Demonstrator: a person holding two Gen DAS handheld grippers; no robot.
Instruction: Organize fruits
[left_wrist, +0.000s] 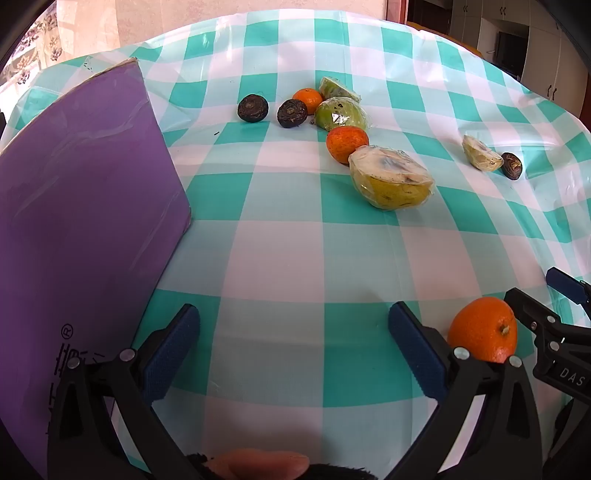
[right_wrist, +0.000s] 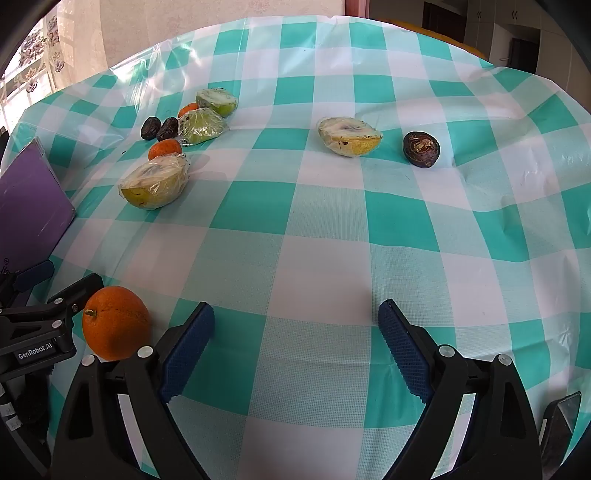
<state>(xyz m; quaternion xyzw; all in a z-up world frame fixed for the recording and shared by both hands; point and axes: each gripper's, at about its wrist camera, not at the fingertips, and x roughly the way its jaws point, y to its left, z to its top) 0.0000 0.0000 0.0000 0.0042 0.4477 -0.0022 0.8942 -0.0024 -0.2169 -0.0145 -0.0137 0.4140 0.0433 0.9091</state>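
Note:
Fruit lies scattered on a teal-and-white checked tablecloth (left_wrist: 280, 258). A near orange (left_wrist: 482, 328) (right_wrist: 115, 323) rests between the two grippers, touching neither. My left gripper (left_wrist: 293, 350) stands open over bare cloth; my right gripper (right_wrist: 295, 350) is open too, nothing between its blue pads. Farther off lie wrapped pear halves (left_wrist: 391, 177) (right_wrist: 155, 182), another half (right_wrist: 349, 136), two more oranges (left_wrist: 347, 142) (left_wrist: 308, 99), and dark round fruits (left_wrist: 253, 107) (left_wrist: 291, 112) (right_wrist: 421, 144).
A purple board (left_wrist: 81, 206) (right_wrist: 29, 206) leans up at the left side of the table. A dark phone-like object (right_wrist: 561, 421) lies at the near right edge. A curtain and cupboards stand beyond the table.

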